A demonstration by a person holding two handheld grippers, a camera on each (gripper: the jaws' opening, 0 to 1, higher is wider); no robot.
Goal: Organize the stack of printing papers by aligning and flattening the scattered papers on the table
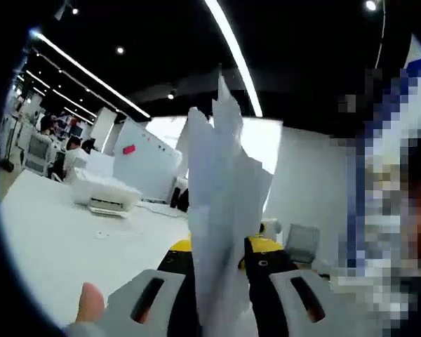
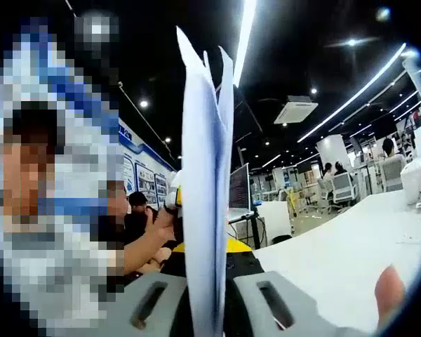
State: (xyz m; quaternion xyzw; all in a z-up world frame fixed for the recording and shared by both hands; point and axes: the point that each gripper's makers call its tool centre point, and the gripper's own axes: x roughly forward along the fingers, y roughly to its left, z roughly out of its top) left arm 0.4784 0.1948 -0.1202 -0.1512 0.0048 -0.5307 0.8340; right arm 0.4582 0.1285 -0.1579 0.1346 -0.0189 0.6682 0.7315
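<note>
Bright ceiling strip lights (image 1: 233, 53) glare against dark ceiling; fisheye edges bend, blurred

Wall posters (image 2: 142, 184) seem printed, but nothing is legible.

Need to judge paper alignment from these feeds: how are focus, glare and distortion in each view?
Left gripper view: the papers are soft and blurred, backlit by a bright window, edges hard to trace. Right gripper view: papers seen edge-on, sharper, ceiling strip lights glaring above. Both views bend straight lines at the rim.
</note>
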